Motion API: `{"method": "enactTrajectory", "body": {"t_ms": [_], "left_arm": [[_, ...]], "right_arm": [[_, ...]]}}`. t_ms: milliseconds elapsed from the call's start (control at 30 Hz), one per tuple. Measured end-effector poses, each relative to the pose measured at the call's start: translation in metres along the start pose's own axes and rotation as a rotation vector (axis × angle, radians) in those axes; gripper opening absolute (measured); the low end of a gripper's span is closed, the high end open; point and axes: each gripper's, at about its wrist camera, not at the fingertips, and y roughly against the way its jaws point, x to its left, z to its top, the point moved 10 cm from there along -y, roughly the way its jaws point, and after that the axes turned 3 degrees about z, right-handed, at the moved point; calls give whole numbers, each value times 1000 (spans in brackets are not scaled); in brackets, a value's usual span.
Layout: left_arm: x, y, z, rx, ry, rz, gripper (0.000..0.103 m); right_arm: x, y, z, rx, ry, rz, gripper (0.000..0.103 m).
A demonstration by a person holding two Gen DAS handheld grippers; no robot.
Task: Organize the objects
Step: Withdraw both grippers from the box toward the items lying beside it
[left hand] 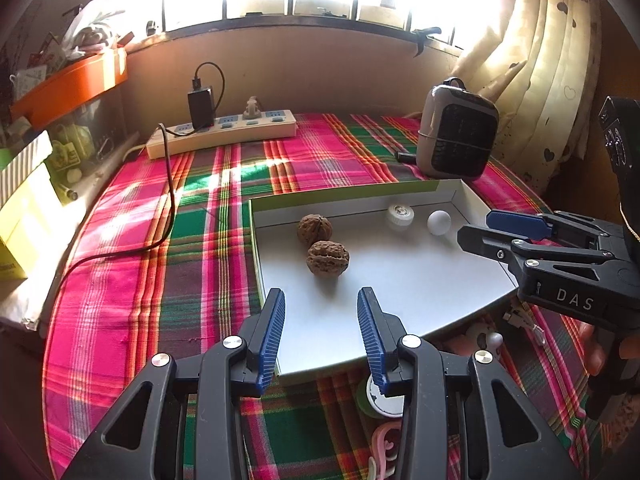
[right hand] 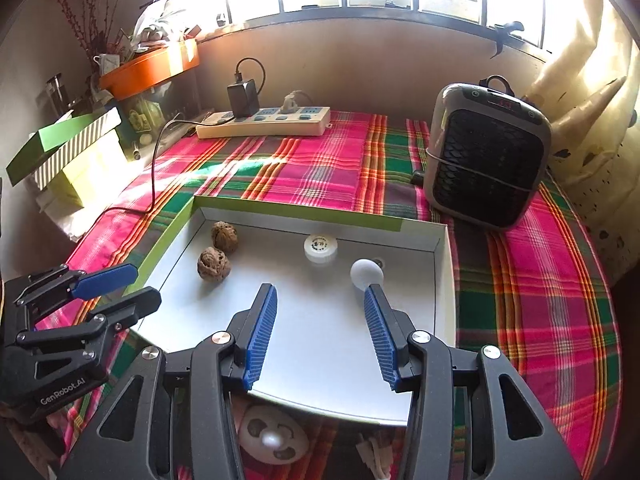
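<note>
Desk by a barred, sunlit window.
We see a pink-green plaid cloth (left hand: 208,216) under a shallow white cardboard tray (left hand: 400,280); left tongs (left hand: 321,300) and right tongs (right hand: 320,294) gape empty.

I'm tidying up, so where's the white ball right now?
The white ball sits inside the white box, near its far right corner, just right of the round white cap.

The left claw (left hand: 321,300) hangs with its blue pads apart and nothing between them, over the near edge of a shallow white box (left hand: 400,276) on the plaid-covered bench (left hand: 160,280). Inside the box lie two walnuts (left hand: 327,258), touching, and by the far wall a white cap (left hand: 400,213) and white ball (left hand: 439,222). The right claw (left hand: 480,226) reaches in from the right, empty.
</note>
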Motion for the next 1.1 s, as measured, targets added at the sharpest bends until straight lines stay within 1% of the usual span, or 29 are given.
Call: {"method": "enactTrajectory", "body": {"t_ms": [200, 433, 600, 700, 833, 900, 1100], "left_arm": [[6, 11, -10, -12, 15, 8, 36], [6, 23, -24, -18, 16, -1, 36], [5, 28, -31, -8, 15, -12, 36], [2, 31, -37, -2, 12, -33, 36], [2, 32, -49, 22, 14, -49, 37], [2, 31, -54, 32, 18, -54, 37], [2, 34, -66, 41, 38, -81, 37]], "right_arm": [[-4, 14, -10, -23, 10, -18, 47], [-11, 29, -25, -45, 15, -43, 47], [-17, 37, -35, -46, -3, -46, 47], [-21, 43, -40, -54, -7, -56, 47], [-26, 50, -48, -55, -10, -69, 48], [-30, 52, -53, -55, -24, -72, 52], [-44, 53, -70, -29, -49, -96, 52]]}}
